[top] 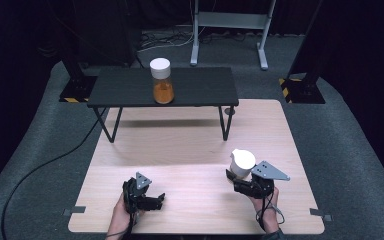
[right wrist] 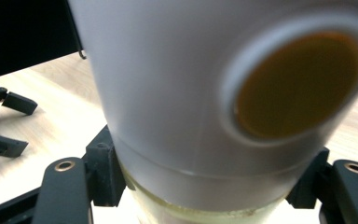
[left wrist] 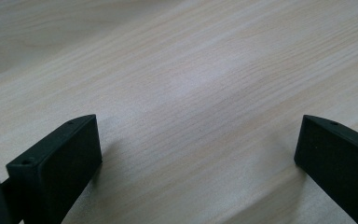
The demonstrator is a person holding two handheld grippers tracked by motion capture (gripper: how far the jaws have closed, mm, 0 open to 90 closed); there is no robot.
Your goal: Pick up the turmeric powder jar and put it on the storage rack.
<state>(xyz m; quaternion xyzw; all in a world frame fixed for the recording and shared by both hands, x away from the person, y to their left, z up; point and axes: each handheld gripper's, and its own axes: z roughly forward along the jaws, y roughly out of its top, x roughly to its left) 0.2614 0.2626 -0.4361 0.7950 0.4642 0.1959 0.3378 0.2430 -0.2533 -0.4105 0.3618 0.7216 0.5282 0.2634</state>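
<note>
- The right tool (top: 236, 177) is clamped on a white plastic jar with a wide white cap (top: 242, 162), near the right front of the pale wooden counter (top: 190, 150).
- In the right gripper view the jaws sit either side of the jar just below its cap (right wrist: 177, 93), where a clear wall and a yellowish rim show; the round face above looks amber-brown through a white ring.
- The jar appears tilted, cap leaning away from the hand; whether its base touches the counter I cannot tell.
- To carry it well, I would keep the grip firm, hold the jar upright and move slowly so the contents do not shift.
- The likely goal is the low black shelf (top: 200, 87) at the far side, where a clear jar with orange powder and a white lid (top: 162, 80) stands; lift high enough to clear the shelf edge and set down beside that jar, not against it.
- The left tool (top: 147, 197) rests low over bare wood, jaws wide apart and holding nothing.
</note>
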